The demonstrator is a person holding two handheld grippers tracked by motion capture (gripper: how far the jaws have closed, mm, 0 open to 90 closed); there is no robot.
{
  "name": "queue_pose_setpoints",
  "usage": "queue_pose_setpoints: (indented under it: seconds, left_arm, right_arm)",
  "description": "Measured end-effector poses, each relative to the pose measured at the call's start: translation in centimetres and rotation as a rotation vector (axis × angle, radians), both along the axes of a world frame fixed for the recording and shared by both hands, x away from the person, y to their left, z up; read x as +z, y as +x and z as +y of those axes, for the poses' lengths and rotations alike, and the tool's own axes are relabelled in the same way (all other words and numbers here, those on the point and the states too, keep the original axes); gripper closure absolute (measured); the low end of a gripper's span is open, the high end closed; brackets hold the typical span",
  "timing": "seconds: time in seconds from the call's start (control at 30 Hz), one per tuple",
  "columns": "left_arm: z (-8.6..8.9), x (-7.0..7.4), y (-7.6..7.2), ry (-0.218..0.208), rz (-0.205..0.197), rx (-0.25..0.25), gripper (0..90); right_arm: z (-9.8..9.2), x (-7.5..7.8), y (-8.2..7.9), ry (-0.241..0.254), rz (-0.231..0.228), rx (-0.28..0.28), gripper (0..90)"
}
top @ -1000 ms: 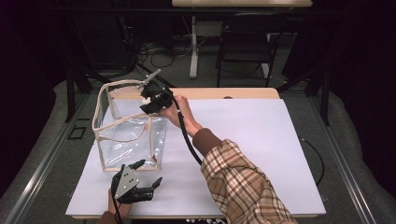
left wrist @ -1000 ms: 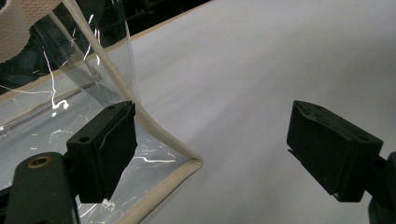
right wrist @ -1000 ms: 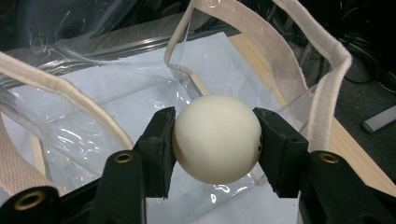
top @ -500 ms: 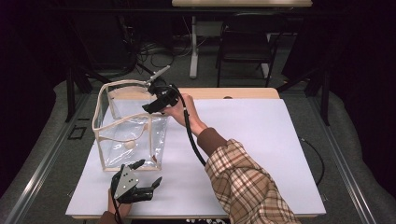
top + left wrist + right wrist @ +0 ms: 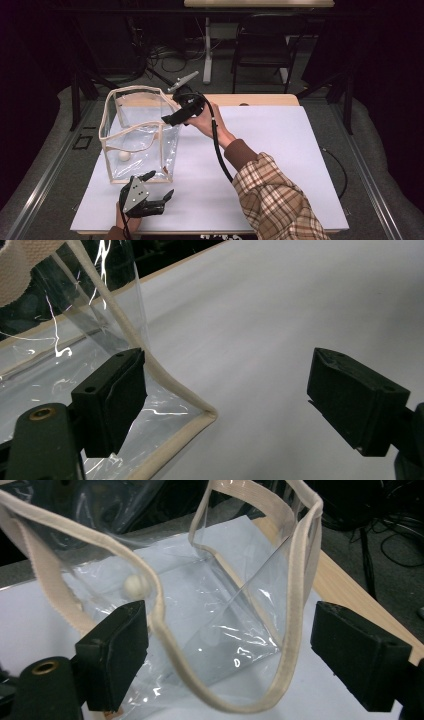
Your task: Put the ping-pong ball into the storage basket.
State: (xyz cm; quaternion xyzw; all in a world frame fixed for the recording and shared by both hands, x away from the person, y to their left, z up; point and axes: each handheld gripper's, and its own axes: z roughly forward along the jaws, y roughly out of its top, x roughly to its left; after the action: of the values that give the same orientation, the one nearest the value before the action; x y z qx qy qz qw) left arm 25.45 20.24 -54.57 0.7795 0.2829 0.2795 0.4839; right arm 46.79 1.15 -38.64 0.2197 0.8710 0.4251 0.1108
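in the high view the clear bag [image 5: 140, 135] stands on the white table [image 5: 280, 150], a small white ball [image 5: 123, 156] inside; the right gripper [image 5: 170, 119] at its rim has just been opening, nothing between. left gripper view: the left gripper [image 5: 225, 390] is wide open at the bag's bottom corner. right gripper view: jaws wide before the bag's beige rim [image 5: 300, 580]. no readable writing

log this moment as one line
right gripper: open at rim of clear bag, jaws just opening, nothing held | left gripper: open by bag's near corner | white ball: inside bag

White-topped table [image 5: 280, 165], clear cream-trimmed bag [image 5: 142, 150] standing on it
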Motion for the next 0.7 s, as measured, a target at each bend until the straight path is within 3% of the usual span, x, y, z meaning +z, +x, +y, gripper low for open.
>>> queue_pose_setpoints:
  seconds: [0.07,0.27,0.7]
  left_arm:
    - [-0.1,0.0,0.0,-0.002,0.001,0.0,15.9]
    - [-0.3,0.0,0.1,-0.002,0.002,-0.006,15.9]
    - [-0.1,0.0,0.0,-0.001,0.001,-0.002,15.9]
  right_arm:
    - [-0.3,0.1,-0.4,-0.022,-0.016,-0.002,14.2]
    - [-1.1,0.3,-1.5,-0.026,-0.027,0.016,12.9]
    - [-3.7,-1.0,-2.3,-0.034,0.001,0.008,9.8]
